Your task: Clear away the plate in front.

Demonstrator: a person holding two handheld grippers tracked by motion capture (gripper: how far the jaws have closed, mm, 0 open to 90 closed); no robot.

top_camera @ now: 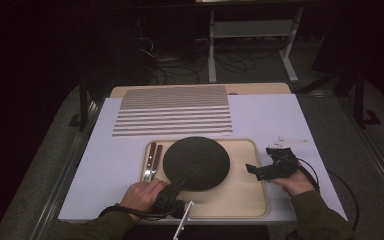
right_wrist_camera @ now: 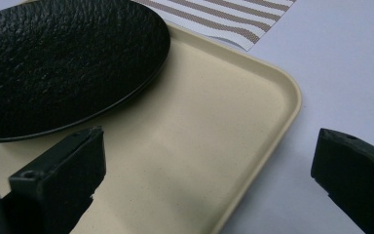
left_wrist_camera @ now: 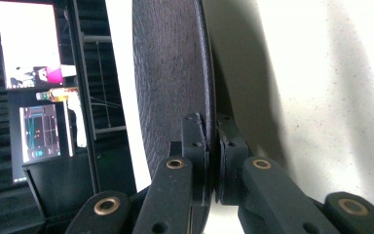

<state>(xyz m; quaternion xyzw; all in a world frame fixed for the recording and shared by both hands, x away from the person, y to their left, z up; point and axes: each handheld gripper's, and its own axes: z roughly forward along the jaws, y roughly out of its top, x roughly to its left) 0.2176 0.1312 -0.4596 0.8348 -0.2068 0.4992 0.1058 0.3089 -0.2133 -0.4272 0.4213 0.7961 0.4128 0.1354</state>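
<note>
Down at the near edge of the cream tray (top_camera: 250, 200), the left gripper (top_camera: 176, 187) is pinching the rim of the round black plate (top_camera: 196, 162), and the left gripper view is showing its two jaws pressed together on that thin edge, one on the plate's textured top face and one on its underside. Seen there edge-on, the plate (left_wrist_camera: 170, 83) is rising away from the jaws with the tray's pale floor (left_wrist_camera: 321, 97) beside it. On the tray, the plate is sitting near the middle, with wooden-handled cutlery (top_camera: 151, 161) lying just to its left. Over at the tray's right side, the right gripper (top_camera: 265, 171) is hovering with its jaws spread wide and holding nothing; in the right gripper view one jaw is hanging above the tray floor near the plate (right_wrist_camera: 63, 63) without touching it, the other outside the tray rim (right_wrist_camera: 285, 117) over the white table covering (right_wrist_camera: 350, 63). Beyond the tray, a striped placemat (top_camera: 172, 112) is lying flat.
</note>
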